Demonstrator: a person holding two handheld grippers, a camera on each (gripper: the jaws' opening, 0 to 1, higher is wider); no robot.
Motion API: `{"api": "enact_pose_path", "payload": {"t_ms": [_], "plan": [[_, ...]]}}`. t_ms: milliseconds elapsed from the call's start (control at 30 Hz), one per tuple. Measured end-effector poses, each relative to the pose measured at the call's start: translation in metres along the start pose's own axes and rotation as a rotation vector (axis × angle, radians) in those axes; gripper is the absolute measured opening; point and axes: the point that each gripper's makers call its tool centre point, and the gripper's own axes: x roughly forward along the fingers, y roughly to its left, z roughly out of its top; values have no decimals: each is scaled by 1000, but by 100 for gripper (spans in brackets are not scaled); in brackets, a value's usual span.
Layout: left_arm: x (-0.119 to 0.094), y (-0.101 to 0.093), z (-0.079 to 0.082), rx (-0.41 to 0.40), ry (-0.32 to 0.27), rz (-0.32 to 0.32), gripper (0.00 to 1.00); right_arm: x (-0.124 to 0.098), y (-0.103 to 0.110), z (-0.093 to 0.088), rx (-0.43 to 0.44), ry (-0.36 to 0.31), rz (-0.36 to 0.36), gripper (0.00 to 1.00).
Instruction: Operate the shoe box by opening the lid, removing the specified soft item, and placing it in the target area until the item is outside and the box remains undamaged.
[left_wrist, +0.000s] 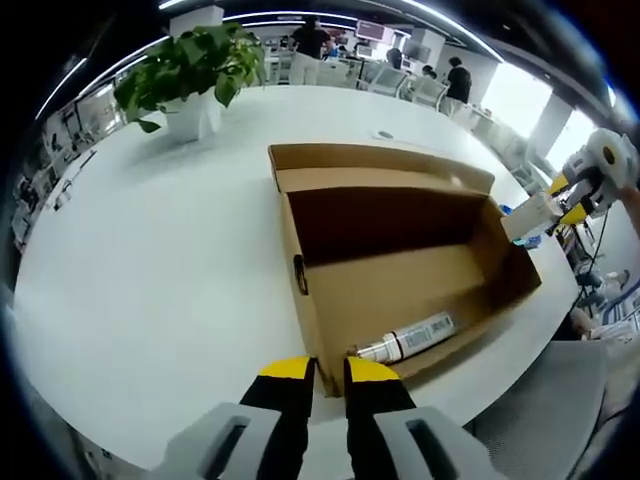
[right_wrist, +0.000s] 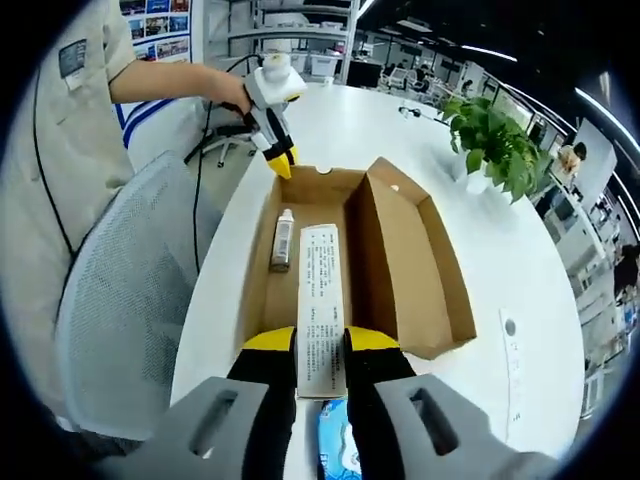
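Note:
The brown shoe box (left_wrist: 400, 280) lies open on the white table, its lid (left_wrist: 380, 158) folded back on the far side. A white and grey tube (left_wrist: 410, 338) lies on the box floor by the near wall. My left gripper (left_wrist: 328, 370) has its jaws closed narrowly over the box's end wall at a corner. In the right gripper view the box (right_wrist: 405, 250) runs away from me, with the tube (right_wrist: 283, 240) inside and the left gripper (right_wrist: 284, 165) at the far end. My right gripper (right_wrist: 320, 342) is shut on a long white printed soft pack (right_wrist: 320, 290) with a blue end (right_wrist: 335, 440).
A potted plant (left_wrist: 190, 65) stands on the table beyond the box. A grey mesh chair (right_wrist: 130, 300) sits at the table's edge beside the box. The person's arm and body (right_wrist: 70, 110) are behind it. The right gripper (left_wrist: 565, 200) shows at the box's right end.

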Motion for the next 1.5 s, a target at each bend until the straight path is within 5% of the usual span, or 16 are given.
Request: {"api": "enact_pose_path", "payload": {"t_ms": [733,1500], "plan": [[0,0,-1,-19,8,-8,11,-66,-46,-91,62,96,-113,15],[2,1,0,-37,10,-4,10,-97,-73,-177,116,234,-157,15]]}}
